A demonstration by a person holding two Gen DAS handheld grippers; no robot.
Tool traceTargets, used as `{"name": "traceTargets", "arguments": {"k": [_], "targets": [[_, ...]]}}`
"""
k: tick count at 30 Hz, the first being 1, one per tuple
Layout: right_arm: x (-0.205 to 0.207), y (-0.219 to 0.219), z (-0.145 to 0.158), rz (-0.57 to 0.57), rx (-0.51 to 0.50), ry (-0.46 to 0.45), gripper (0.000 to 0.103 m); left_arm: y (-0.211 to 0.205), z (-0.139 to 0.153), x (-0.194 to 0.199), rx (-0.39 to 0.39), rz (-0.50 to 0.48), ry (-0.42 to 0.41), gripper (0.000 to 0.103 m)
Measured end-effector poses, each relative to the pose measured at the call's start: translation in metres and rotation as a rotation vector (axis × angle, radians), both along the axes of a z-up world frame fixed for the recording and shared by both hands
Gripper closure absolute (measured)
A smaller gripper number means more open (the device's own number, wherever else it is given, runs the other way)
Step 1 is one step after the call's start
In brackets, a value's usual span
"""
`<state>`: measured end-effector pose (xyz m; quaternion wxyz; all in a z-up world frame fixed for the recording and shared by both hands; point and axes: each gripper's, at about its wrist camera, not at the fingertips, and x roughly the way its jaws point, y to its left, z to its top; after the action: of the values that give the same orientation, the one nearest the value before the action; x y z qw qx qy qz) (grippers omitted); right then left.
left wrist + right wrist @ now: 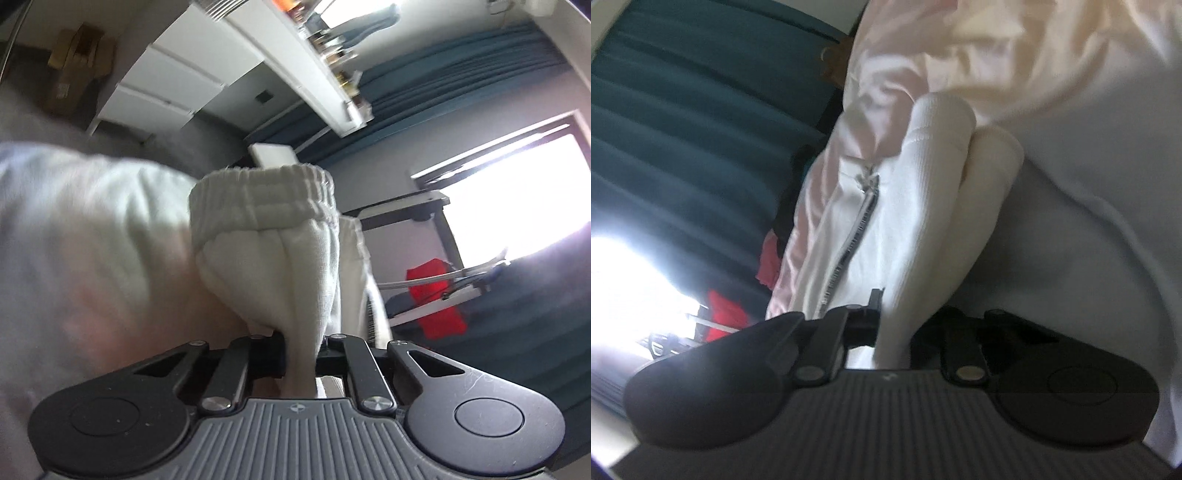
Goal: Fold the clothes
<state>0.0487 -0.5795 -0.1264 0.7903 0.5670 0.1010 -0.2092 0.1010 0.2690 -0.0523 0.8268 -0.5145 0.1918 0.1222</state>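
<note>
A white zip-up garment fills both views. In the left wrist view my left gripper (301, 347) is shut on a bunched piece of the white garment (273, 251) that ends in a ribbed elastic band (266, 188), held up in the air. More of its cloth spreads blurred to the left. In the right wrist view my right gripper (892, 328) is shut on a ribbed white cuff or hem (923, 184) of the same garment. A metal zipper (849, 236) runs beside it, and pale shiny lining (997, 55) hangs above.
A white shelf unit (295, 70) and white drawers (166, 88) stand behind. Teal curtains (443, 74) hang beside a bright window (517, 192). A red cloth (436, 295) lies on a rack. Teal fabric (683, 129) and red items (724, 314) show at the right view's left.
</note>
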Motion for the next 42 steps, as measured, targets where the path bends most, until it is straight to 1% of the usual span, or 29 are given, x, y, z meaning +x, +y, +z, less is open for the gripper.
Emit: {"name": "traceTargets", "arguments": {"k": [5, 6, 10, 12, 14, 16, 18, 20, 22, 24, 25, 27, 28, 29, 30, 31, 32, 33, 34, 35, 38, 40, 41, 42], "targets": [[-0.030, -0.002, 0.016, -0.009, 0.043, -0.038, 0.090, -0.014, 0.036, -0.019, 0.091, -0.001, -0.025, 0.092], [-0.037, -0.001, 0.019, -0.010, 0.055, -0.042, 0.090, -0.013, 0.041, -0.025, 0.093, 0.003, -0.031, 0.092], [-0.071, 0.004, 0.029, -0.006, 0.080, -0.044, 0.091, 0.003, 0.054, -0.051, 0.056, 0.025, -0.046, 0.092], [-0.088, 0.004, 0.035, -0.009, 0.092, -0.051, 0.091, 0.013, 0.061, -0.066, 0.062, 0.037, -0.046, 0.092], [-0.106, 0.003, 0.041, -0.013, 0.105, -0.059, 0.092, 0.023, 0.066, -0.081, 0.045, 0.052, -0.042, 0.092], [-0.123, 0.000, 0.041, -0.018, 0.131, -0.075, 0.092, 0.032, 0.067, -0.092, 0.036, 0.060, -0.023, 0.092], [-0.136, -0.003, 0.034, -0.032, 0.170, -0.067, 0.092, 0.039, 0.064, -0.098, 0.034, 0.055, 0.006, 0.092], [-0.147, -0.006, 0.027, -0.041, 0.205, -0.061, 0.092, 0.043, 0.056, -0.104, 0.034, 0.048, 0.052, 0.091], [-0.148, -0.007, 0.023, -0.025, 0.215, -0.060, 0.092, 0.046, 0.050, -0.108, 0.046, 0.033, 0.102, 0.090], [-0.149, -0.007, 0.018, -0.010, 0.225, -0.060, 0.090, 0.047, 0.046, -0.107, 0.090, 0.004, 0.167, 0.085], [-0.150, -0.008, 0.015, -0.002, 0.230, -0.060, 0.090, 0.046, 0.046, -0.106, 0.116, -0.010, 0.200, 0.080], [-0.151, -0.008, 0.010, 0.014, 0.240, -0.060, 0.089, 0.043, 0.046, -0.105, 0.171, -0.033, 0.263, 0.076], [-0.151, -0.008, 0.008, 0.021, 0.245, -0.060, 0.088, 0.041, 0.047, -0.105, 0.195, -0.041, 0.287, 0.069], [-0.152, -0.009, 0.006, 0.029, 0.250, -0.059, 0.087, 0.038, 0.048, -0.106, 0.215, -0.044, 0.303, 0.057], [-0.152, -0.009, 0.003, 0.037, 0.255, -0.059, 0.084, 0.036, 0.050, -0.107, 0.235, -0.048, 0.319, 0.051], [-0.153, -0.009, 0.001, 0.045, 0.260, -0.059, 0.075, 0.032, 0.052, -0.108, 0.257, -0.049, 0.332, 0.043], [-0.153, -0.009, -0.002, 0.052, 0.265, -0.059, 0.069, 0.028, 0.055, -0.110, 0.282, -0.052, 0.338, 0.040], [-0.154, -0.010, -0.004, 0.060, 0.270, -0.059, 0.057, 0.023, 0.059, -0.112, 0.304, -0.057, 0.339, 0.038], [-0.154, -0.010, -0.006, 0.068, 0.275, -0.059, 0.049, 0.018, 0.063, -0.115, 0.322, -0.063, 0.337, 0.034], [-0.154, -0.010, -0.008, 0.074, 0.275, -0.063, 0.047, 0.013, 0.067, -0.119, 0.337, -0.066, 0.331, 0.030], [-0.146, -0.009, -0.006, 0.080, 0.251, -0.100, 0.047, -0.001, 0.082, -0.133, 0.379, -0.063, 0.283, 0.028], [-0.139, -0.012, -0.008, 0.082, 0.236, -0.119, 0.046, -0.012, 0.093, -0.140, 0.422, -0.060, 0.240, 0.027], [-0.136, -0.013, -0.009, 0.084, 0.226, -0.121, 0.046, -0.018, 0.098, -0.140, 0.460, -0.058, 0.225, 0.025], [-0.133, -0.015, -0.011, 0.086, 0.214, -0.117, 0.046, -0.027, 0.103, -0.139, 0.516, -0.056, 0.214, 0.025]]}}
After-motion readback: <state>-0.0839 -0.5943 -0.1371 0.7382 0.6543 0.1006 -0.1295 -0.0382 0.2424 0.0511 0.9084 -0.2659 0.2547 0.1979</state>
